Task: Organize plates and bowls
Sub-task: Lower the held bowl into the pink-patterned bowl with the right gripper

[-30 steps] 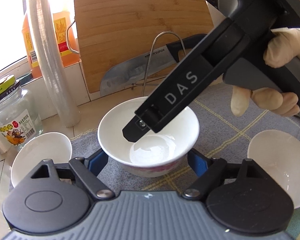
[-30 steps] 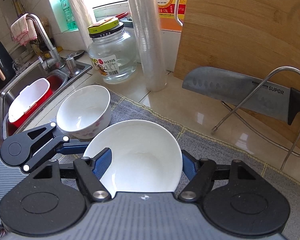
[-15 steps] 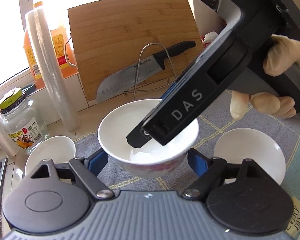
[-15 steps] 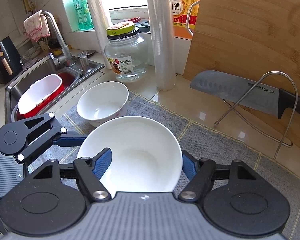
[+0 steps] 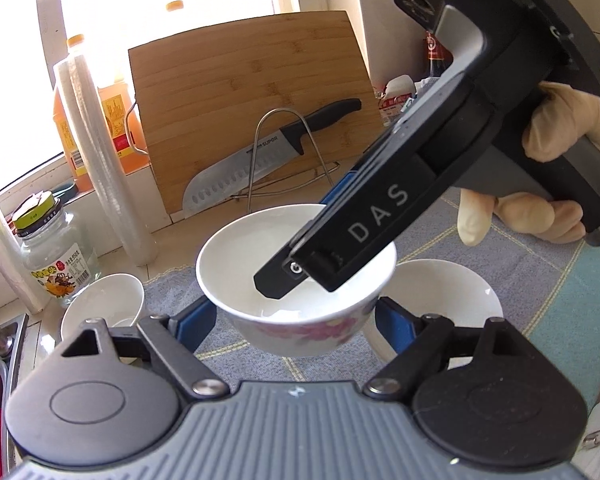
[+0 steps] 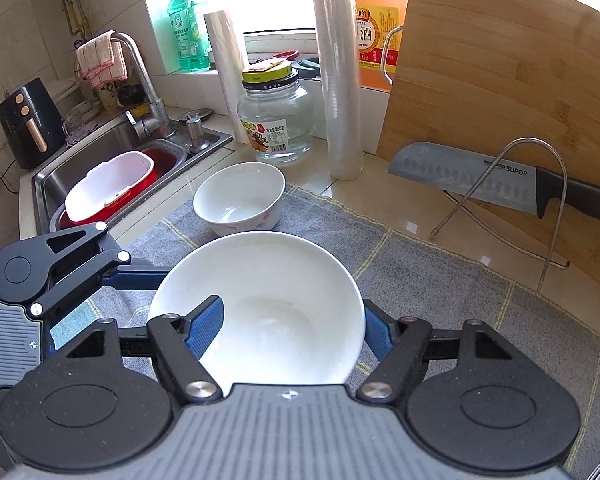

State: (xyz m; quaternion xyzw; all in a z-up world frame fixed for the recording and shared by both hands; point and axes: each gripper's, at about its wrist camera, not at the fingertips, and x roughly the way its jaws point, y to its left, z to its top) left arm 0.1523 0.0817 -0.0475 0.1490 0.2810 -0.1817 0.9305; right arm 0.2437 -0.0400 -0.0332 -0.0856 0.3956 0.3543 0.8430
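A white bowl with a pink flower pattern (image 5: 296, 280) is lifted above the grey mat. My left gripper (image 5: 292, 320) straddles it, its blue pads on the bowl's two sides. My right gripper (image 6: 292, 320) also holds this bowl (image 6: 260, 300): its left finger (image 6: 204, 320) is inside the rim and its right finger outside. The right gripper's body (image 5: 380, 220) reaches into the bowl from the upper right. A second white bowl (image 5: 440, 300) sits on the mat at right, partly behind the held one. A third bowl (image 5: 104, 304) (image 6: 240, 196) sits at left.
A bamboo cutting board (image 5: 248, 108) leans at the back with a knife (image 5: 268, 156) on a wire stand. A glass jar (image 6: 276, 120), film rolls (image 6: 338, 80) and an oil bottle (image 6: 376, 40) stand by the window. A sink (image 6: 112, 168) with a red basin lies at left.
Both grippers have risen and drawn back with the flowered bowl. The bowl at right now sits close behind the held one, and more of the counter and sink shows.
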